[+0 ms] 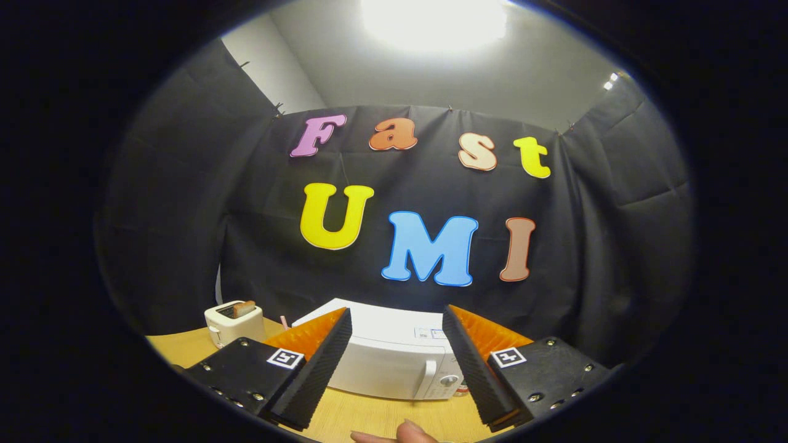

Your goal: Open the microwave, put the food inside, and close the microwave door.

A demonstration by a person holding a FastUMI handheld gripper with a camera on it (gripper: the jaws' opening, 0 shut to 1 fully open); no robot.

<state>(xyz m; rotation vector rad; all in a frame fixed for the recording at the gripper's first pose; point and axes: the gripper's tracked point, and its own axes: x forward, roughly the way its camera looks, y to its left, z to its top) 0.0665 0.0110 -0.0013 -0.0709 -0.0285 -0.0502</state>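
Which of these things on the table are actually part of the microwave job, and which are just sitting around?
Part of the job:
- microwave, white, door shut, just beyond the fingers
- gripper, fingers spread open, nothing between them

Just sitting around:
- toaster, with a slice of bread in it, beside the microwave
- fingertip of a person, near the fingers
- wooden table

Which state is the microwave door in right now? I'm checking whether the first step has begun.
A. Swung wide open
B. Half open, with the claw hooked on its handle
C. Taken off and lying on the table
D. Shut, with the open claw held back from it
D: the microwave shows a flush, closed front beyond the fingers, and the claw is open with nothing between its fingers, not touching the door.
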